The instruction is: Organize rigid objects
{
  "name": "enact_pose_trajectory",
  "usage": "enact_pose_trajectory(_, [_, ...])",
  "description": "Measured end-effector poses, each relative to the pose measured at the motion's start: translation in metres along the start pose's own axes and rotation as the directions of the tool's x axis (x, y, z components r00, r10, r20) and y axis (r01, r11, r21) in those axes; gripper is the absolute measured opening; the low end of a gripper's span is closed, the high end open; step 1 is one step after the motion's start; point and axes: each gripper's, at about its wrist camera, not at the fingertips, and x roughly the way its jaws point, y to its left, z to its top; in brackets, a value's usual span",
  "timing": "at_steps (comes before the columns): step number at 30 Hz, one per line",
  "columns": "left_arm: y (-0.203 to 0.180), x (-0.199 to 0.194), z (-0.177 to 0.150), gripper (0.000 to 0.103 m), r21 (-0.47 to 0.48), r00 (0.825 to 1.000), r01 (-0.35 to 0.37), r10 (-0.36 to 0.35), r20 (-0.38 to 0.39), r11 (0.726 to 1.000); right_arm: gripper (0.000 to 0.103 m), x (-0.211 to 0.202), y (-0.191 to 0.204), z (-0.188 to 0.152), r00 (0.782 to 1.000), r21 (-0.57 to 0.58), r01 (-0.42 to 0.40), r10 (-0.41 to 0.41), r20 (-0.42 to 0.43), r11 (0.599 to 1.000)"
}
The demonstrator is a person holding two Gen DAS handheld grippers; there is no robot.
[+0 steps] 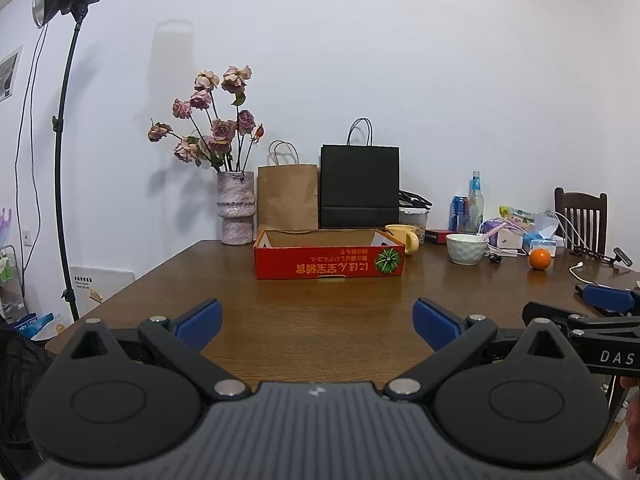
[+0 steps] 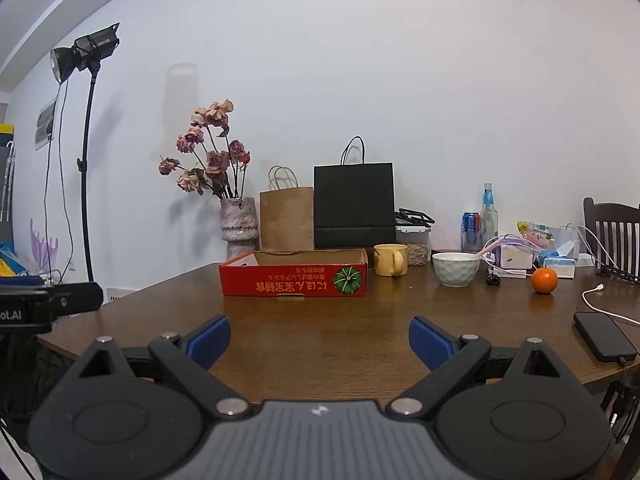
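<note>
A shallow red cardboard box (image 1: 328, 266) (image 2: 294, 278) stands open-topped near the middle of the wooden table (image 1: 320, 312) (image 2: 320, 320). To its right sit a yellow mug (image 1: 404, 238) (image 2: 391, 260), a white bowl (image 1: 466, 249) (image 2: 455, 269) with a pink spoon, and an orange (image 1: 540, 259) (image 2: 544, 280). My left gripper (image 1: 318, 322) hovers open over the near table edge, well short of the box, holding nothing. My right gripper (image 2: 320, 340) is open too, empty, at the same distance. It also shows at the right edge of the left wrist view.
Along the wall stand a vase of dried roses (image 1: 237, 212), a brown paper bag (image 1: 287, 196), a black paper bag (image 1: 359, 186), a can and a glass bottle (image 2: 488, 216). A phone (image 2: 604, 336) with a cable lies at the right. A light stand (image 1: 68, 152) and a chair (image 2: 612, 232) flank the table.
</note>
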Motion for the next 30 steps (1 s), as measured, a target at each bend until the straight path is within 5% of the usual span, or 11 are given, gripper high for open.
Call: enact_pose_trajectory(30, [0.0022, -0.0027, 0.0001, 0.103, -0.001, 1.0, -0.009, 0.009, 0.01, 1.0, 0.096, 0.0021, 0.0028, -0.0037, 1.0, -0.005, -0.001, 0.001, -0.008, 1.0])
